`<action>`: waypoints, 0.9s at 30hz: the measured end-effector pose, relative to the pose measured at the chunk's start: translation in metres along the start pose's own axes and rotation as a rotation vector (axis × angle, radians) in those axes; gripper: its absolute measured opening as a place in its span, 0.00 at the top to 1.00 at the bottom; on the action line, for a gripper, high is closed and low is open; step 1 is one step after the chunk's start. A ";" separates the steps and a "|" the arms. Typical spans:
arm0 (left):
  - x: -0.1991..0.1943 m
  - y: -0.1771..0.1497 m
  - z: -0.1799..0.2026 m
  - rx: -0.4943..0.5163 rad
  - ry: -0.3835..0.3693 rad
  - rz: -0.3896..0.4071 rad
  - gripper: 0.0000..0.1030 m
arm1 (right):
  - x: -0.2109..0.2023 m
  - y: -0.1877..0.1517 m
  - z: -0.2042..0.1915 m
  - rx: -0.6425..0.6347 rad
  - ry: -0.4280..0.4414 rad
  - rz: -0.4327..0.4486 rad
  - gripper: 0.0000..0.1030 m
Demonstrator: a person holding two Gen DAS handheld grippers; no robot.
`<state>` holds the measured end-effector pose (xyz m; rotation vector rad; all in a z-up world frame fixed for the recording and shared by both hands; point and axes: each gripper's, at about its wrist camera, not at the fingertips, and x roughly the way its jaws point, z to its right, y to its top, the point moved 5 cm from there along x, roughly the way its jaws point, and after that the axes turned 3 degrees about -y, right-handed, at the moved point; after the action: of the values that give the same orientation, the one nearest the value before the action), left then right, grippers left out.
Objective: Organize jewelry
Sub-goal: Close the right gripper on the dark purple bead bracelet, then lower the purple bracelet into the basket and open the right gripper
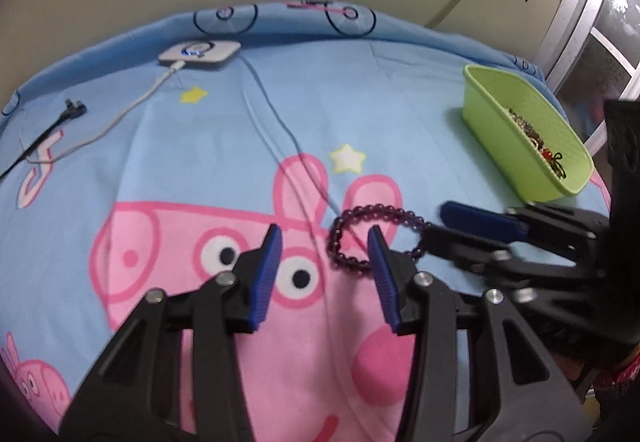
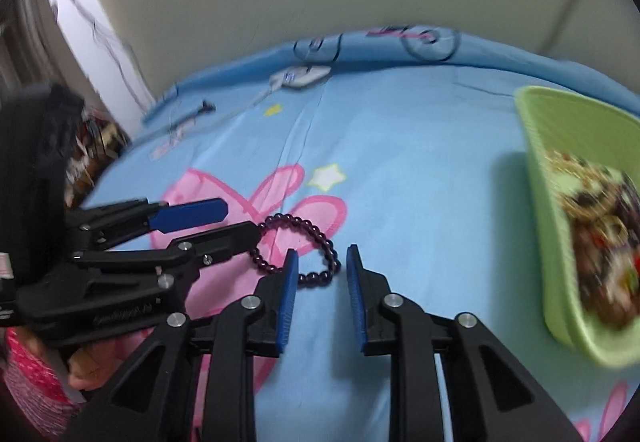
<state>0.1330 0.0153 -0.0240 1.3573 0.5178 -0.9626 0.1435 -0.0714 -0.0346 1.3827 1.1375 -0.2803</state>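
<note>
Right wrist view: your right hand-held gripper (image 2: 322, 262) stands open straddling the dark purple beaded bracelet (image 2: 298, 250), nearer than the left.

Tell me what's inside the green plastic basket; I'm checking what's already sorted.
The green plastic basket holds a heap of beaded jewelry, dark, red and pale pieces. Its near wall hides the bottom, so single pieces cannot be counted.

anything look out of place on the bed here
One dark purple bead bracelet lies alone on the blue cartoon sheet, outside the green basket that holds the other jewelry. Nothing looks spilled or broken.
</note>
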 end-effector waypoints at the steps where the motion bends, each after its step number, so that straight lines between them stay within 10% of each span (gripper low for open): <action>1: 0.006 -0.004 0.005 0.005 -0.025 -0.019 0.79 | 0.005 0.000 -0.001 -0.022 -0.010 0.001 1.00; 3: 0.008 -0.010 0.010 0.028 -0.029 -0.008 0.93 | 0.006 0.001 -0.003 -0.058 -0.030 0.007 1.00; 11: -0.015 -0.026 0.034 0.017 -0.170 0.002 0.94 | -0.040 -0.028 0.003 0.009 0.081 0.085 1.00; 27: -0.020 0.090 0.177 0.186 -0.294 0.116 0.93 | -0.151 0.013 0.138 0.207 -0.051 0.365 1.00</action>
<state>0.1585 -0.1551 0.0764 1.3637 0.1284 -1.1117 0.1444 -0.2538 0.0591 1.7259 0.8112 -0.1717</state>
